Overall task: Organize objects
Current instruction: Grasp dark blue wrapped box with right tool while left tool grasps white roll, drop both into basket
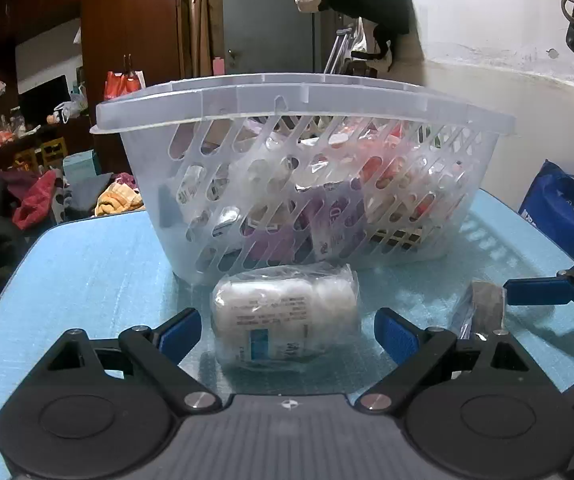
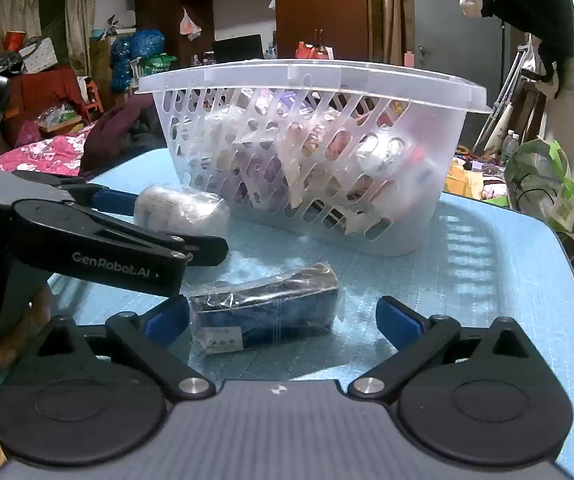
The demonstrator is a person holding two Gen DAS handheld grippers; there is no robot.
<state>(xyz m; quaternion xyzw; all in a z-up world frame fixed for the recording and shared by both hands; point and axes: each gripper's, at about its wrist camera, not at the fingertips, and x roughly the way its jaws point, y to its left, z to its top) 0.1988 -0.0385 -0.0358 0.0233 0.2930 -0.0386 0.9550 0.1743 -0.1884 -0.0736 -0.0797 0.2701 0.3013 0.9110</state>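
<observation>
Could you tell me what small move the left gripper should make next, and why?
Probably close the left gripper on the white wrapped bottle: its jaws stand open on either side of the bottle, not touching it, and the basket lies just behind, ready to receive it.

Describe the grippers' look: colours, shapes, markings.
Both match: the left gripper and right gripper have black linkage arms on round black pivot housings, silver pins, blue pads on the jaws and a grey ribbed body. The left gripper's side reads "GenRobot.AI" in white.
</observation>
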